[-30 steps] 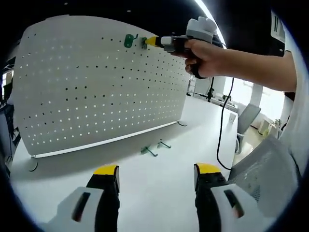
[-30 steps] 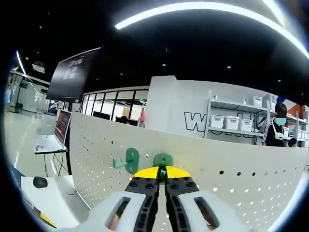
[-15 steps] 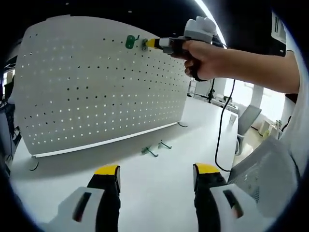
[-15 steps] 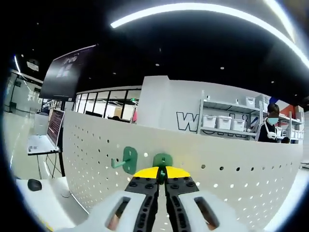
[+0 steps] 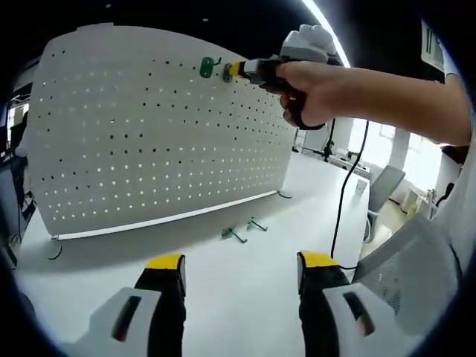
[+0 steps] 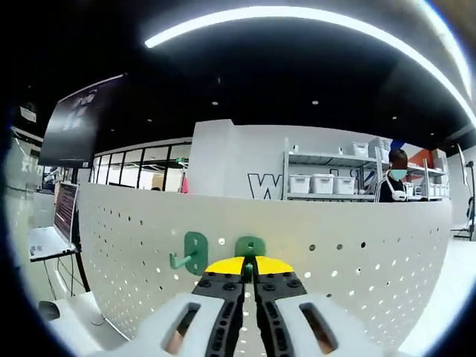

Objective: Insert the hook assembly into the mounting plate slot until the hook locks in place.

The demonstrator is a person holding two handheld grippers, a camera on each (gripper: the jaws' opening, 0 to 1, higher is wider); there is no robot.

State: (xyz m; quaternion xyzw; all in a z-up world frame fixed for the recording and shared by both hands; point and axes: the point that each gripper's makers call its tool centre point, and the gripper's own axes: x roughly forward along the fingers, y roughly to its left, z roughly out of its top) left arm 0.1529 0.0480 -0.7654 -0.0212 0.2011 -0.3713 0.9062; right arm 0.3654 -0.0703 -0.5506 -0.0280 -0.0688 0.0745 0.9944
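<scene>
so the right tool (image 6: 249, 266) is up at the top edge of the white pegboard (image 5: 149, 126), jaws squeezed together on a green hook (image 6: 251, 248) that sits flat against the board face. in the right gripper view the yellow tips meet right under the hook's plate, and the hook's stem is pinched between them. just left of it there's a second green hook (image 6: 191, 253) already on the board, its little arm sticking out toward the left.

from the left gripper view you get the wider angle: a person's hand (image 5: 312, 89) wraps the right tool and holds it level against the board's upper right part, next to that mounted hook (image 5: 207, 68). the pegboard stands upright on a white surface (image 5: 245, 282), curved by the lens, with small feet at its base.

the left tool (image 5: 242, 271) hangs low and near, over the surface, well apart from the board. its two yellow-tipped jaws stand wide apart with nothing between them.

two more loose hooks (image 5: 244, 229) lie flat on the surface in front of the board's right end, close beside each other. a black cable (image 5: 343, 201) drops from the right tool down past the surface edge.

behind the board, far off, there are shelves with white bins (image 6: 327, 183) and a laptop (image 6: 52, 230) on the left.
</scene>
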